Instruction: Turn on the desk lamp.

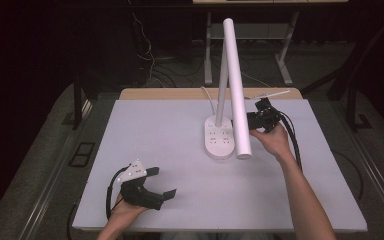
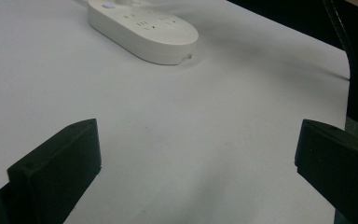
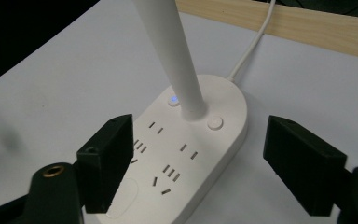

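Desk lamp [image 1: 221, 137]: stood mid-table [image 1: 170, 150], socket base flat, white head slanting forward. Right gripper [image 1: 256, 120]: hand raised beside the lamp head, jaws apart over the base. Left gripper [image 1: 161, 184]: hand low near table's front edge, jaws apart, empty.

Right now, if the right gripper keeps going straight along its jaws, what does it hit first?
Probably the white power-strip base of the desk lamp: the right gripper is open and its jaws straddle the base. The lamp's post rises just beyond. Depth is unclear.
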